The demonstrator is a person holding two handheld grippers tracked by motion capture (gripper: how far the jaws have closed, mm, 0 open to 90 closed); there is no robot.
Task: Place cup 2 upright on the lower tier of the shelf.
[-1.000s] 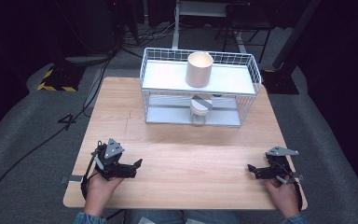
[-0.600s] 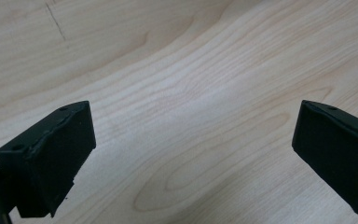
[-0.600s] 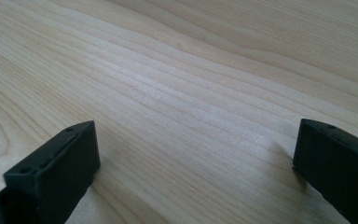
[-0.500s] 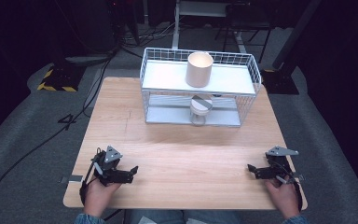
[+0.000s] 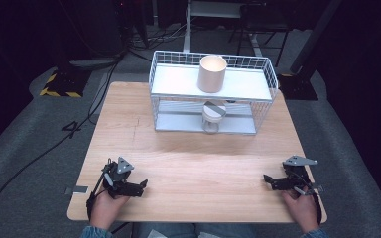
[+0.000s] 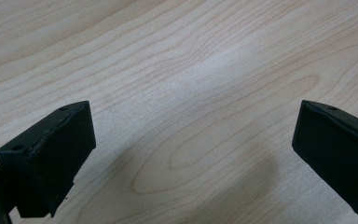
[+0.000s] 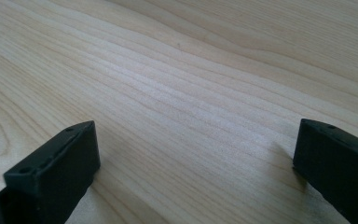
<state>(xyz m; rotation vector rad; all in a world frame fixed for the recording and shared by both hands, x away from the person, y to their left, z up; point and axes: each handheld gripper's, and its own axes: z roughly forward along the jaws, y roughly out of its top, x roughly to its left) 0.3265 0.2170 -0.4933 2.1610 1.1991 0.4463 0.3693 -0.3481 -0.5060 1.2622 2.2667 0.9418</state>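
Okay, both sets of tongs sit low at my near edge of the table (image 5: 144,144), empty. My left gripper (image 5: 138,187) has its jaws spread wide over bare wood, and my right gripper (image 5: 269,180) is the same, jaws apart with nothing between them.

Well ahead of both, roughly midway between them, stands the white wire rack (image 5: 263,74). The beige cup (image 5: 212,73) stands upright on its top shelf; a smaller white cup (image 5: 213,112) sits on the lower shelf right beneath it.

I judge the beige cup light, rigid and smooth-walled, probably paper or plastic, so it could slip or dent under a hard squeeze. I'd take it across the mid wall, or pinch the rim, with gentle pressure, and lift straight up over the rack's wire edge.
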